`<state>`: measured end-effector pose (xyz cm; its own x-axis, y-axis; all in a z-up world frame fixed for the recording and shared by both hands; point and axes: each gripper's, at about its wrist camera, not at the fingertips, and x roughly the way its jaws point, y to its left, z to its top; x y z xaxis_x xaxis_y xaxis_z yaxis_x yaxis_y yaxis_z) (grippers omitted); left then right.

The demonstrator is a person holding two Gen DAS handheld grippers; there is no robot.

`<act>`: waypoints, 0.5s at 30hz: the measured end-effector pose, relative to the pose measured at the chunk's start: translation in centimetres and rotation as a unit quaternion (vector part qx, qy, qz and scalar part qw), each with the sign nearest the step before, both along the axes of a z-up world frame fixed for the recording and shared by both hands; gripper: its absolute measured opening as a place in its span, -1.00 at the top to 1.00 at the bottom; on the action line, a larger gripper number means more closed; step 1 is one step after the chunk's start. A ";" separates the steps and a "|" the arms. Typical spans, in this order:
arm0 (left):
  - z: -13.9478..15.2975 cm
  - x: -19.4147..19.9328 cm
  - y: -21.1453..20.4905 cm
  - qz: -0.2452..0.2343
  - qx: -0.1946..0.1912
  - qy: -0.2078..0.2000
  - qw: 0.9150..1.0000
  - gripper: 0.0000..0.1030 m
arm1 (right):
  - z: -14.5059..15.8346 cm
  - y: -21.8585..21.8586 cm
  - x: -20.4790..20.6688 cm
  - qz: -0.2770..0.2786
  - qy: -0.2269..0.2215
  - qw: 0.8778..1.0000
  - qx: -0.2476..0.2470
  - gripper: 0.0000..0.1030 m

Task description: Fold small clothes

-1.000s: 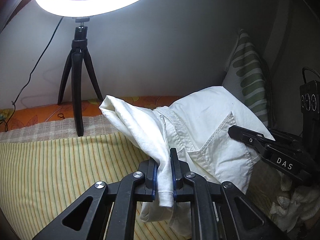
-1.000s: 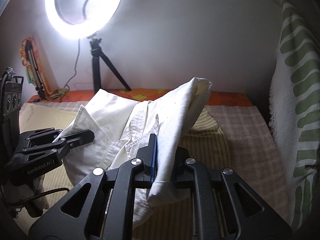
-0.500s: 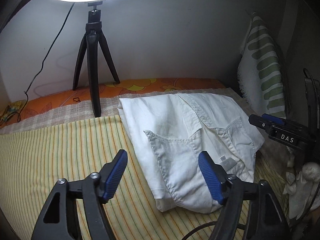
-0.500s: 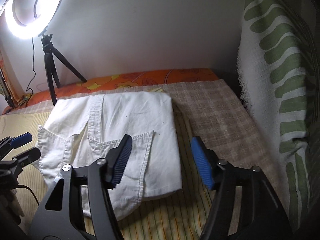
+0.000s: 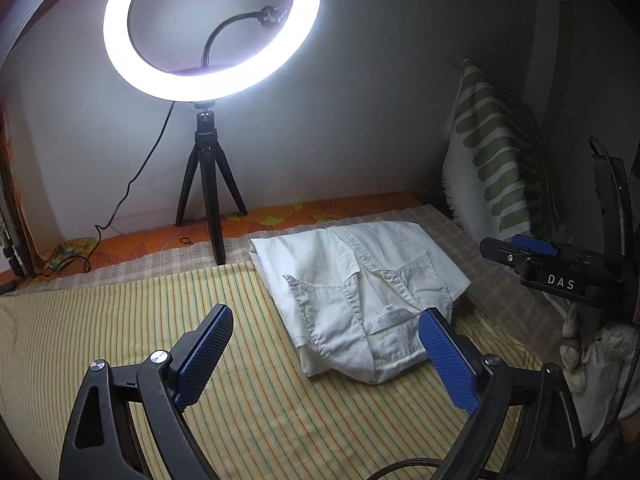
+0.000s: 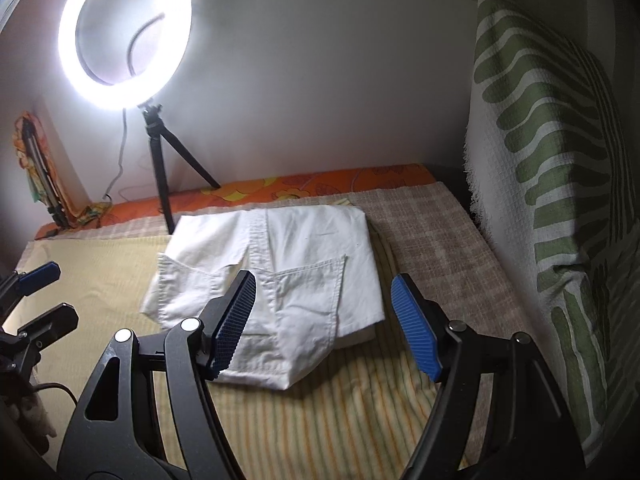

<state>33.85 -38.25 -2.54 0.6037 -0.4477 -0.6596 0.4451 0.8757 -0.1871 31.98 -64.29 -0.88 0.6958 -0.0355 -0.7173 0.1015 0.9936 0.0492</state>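
A: Where did we have the white shorts point(image 5: 360, 292)?

B: They lay folded and flat on the yellow striped sheet point(image 5: 132, 320), with the far edge over the checked cloth point(image 6: 432, 236) near the orange bedcover point(image 6: 320, 184). The back pockets faced up and the rounded, bunched end pointed toward us.

A: And our two tools?

B: Neither of us gripped anything. The left gripper point(image 5: 326, 360) had its blue pads spread wide, and so did the right gripper point(image 6: 324, 320); both hung above the sheet, apart from the cloth.

A: Which way did the garment lie from the jaws?

B: From the left wrist view it sat ahead and to the right, with its near end just beside the right-hand pad. From the right wrist view it sat ahead and a little left, with the left-hand pad crossing in front of its near part. Its long axis ran away from us toward the wall, slightly slanted. We judged the two about equally near, each to its own side edge.

A: So the next fold?

B: We judged it would go along that long axis, near end onto far end. The ring light point(image 5: 212, 28) on its tripod point(image 5: 208, 200) stood well behind, and the green-patterned towel point(image 6: 544, 168) hung to the right.
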 end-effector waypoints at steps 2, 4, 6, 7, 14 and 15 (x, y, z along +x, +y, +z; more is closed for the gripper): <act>1.0 -1.1 0.7 0.002 -0.002 -0.007 1.000 -0.91 | 1.2 0.7 -1.3 0.003 -0.010 1.000 0.005 -0.60; 1.9 -2.4 1.4 0.003 -0.004 -0.017 1.000 -0.94 | 2.2 1.4 -2.5 0.002 -0.023 1.000 0.004 -0.73; 2.9 -3.6 1.9 0.001 -0.005 -0.027 1.000 -0.97 | 3.3 2.4 -3.7 0.006 -0.033 0.999 0.004 -0.77; 3.3 -4.3 2.2 -0.001 -0.005 -0.033 0.999 -0.99 | 3.9 2.9 -4.4 0.007 -0.039 0.999 0.005 -0.79; 5.6 -8.4 4.7 -0.009 -0.014 -0.052 0.999 -0.99 | 6.1 6.5 -8.3 0.012 -0.050 0.999 0.006 -0.86; 5.8 -8.9 5.1 -0.010 -0.015 -0.054 0.998 -0.99 | 6.2 7.1 -8.9 0.012 -0.051 0.999 0.004 -0.86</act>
